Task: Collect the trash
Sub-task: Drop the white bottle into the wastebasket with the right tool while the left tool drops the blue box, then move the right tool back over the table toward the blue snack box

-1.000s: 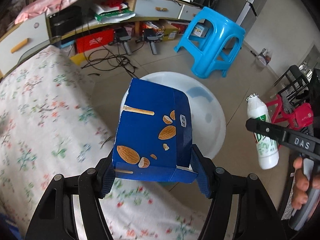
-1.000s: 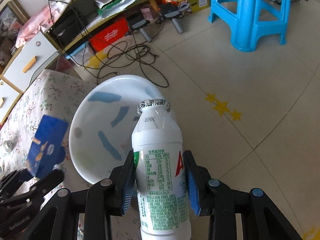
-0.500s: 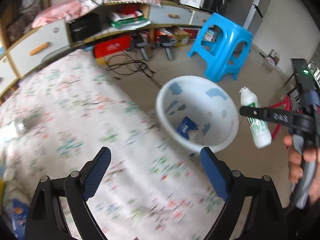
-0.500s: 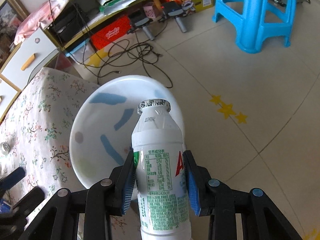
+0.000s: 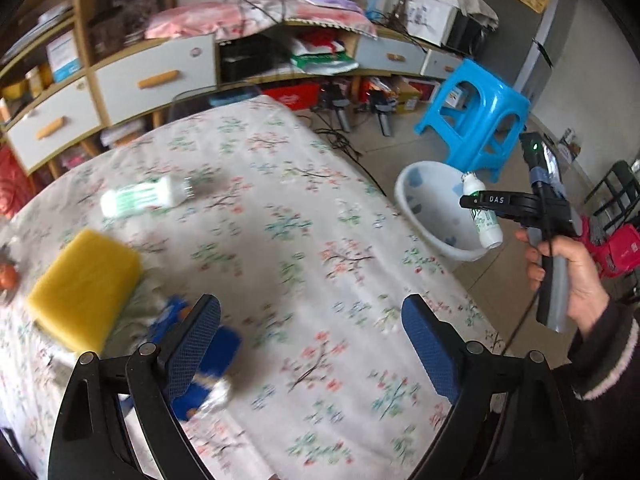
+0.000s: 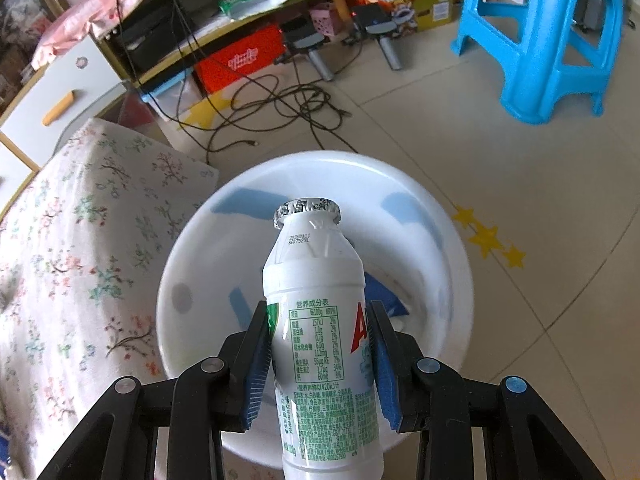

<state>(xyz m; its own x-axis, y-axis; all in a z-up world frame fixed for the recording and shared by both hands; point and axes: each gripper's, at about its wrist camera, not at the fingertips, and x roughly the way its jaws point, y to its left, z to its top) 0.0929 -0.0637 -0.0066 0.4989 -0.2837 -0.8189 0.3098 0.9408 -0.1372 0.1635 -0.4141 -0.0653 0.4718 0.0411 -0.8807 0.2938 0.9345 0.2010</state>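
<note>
Directly below the right gripper (image 6: 318, 354) sits a white plastic basin (image 6: 440, 240) on the tiled floor, just beside the edge of a table draped in a floral tablecloth (image 5: 280, 240). The right gripper is clenched on a white yogurt-drink bottle (image 6: 320, 320) with green print and a foil cap; its blue pads press the bottle's two sides around the label. The bottle's long axis runs along the fingers, cap end pointing forward and down toward the basin's hollow, so the bottle hangs over the opening, not outside the rim. A blue carton (image 6: 382, 296) shows partly inside the basin, behind the bottle. Seen from the left wrist, a person's hand (image 5: 568, 272) holds that gripper's handle out past the table's right edge. The left gripper (image 5: 312, 340) is spread wide and holds nothing; it hovers over the tabletop, well apart from the basin. On the cloth ahead of it lie a second white bottle (image 5: 146, 198) on its side, far left, a yellow sponge (image 5: 86, 280), and blurred blue packaging (image 5: 224, 348) close by its left finger. Judging by this, the right hand is the one placed to drop its load.
</note>
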